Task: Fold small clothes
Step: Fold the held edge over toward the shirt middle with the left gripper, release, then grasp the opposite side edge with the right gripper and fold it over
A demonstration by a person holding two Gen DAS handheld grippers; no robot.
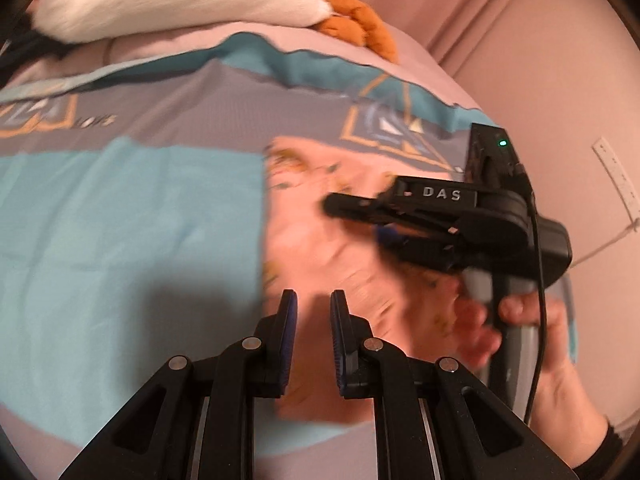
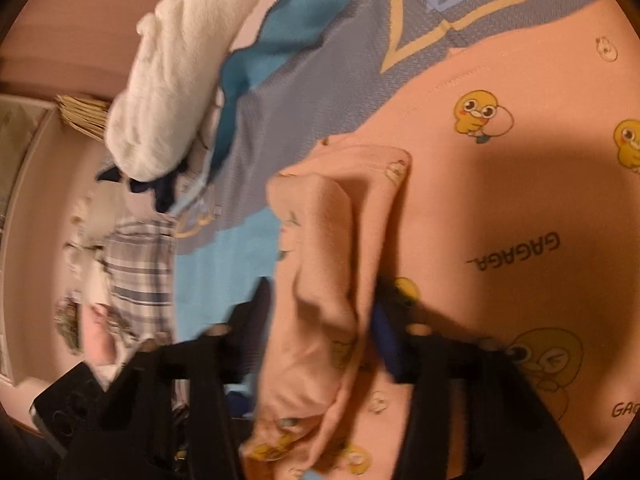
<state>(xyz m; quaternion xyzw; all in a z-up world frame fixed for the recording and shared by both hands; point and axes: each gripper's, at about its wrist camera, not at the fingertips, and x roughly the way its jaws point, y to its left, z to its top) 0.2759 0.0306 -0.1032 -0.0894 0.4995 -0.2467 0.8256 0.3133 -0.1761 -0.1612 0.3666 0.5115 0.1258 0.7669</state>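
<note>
Currently: your right gripper [image 2: 320,320] is pinching a soft, light pink garment [image 2: 500,208] fold | left gripper [image 1: 312,312] is hanging spread, empty | regrip at the hem near the bed's [image 1: 120,216] edge.

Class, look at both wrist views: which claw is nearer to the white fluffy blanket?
Probably the right. The right claw, with pink duck-print cloth between its fingers, sits nearer the white fluffy blanket. The left claw is further down the bed.

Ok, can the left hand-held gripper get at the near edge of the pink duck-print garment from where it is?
Probably yes. The left hand-held gripper is open with nothing between its fingers, right above the pink duck-print garment. The right hand-held gripper works farther along, holding a fold, and seems clear of that path.
</note>
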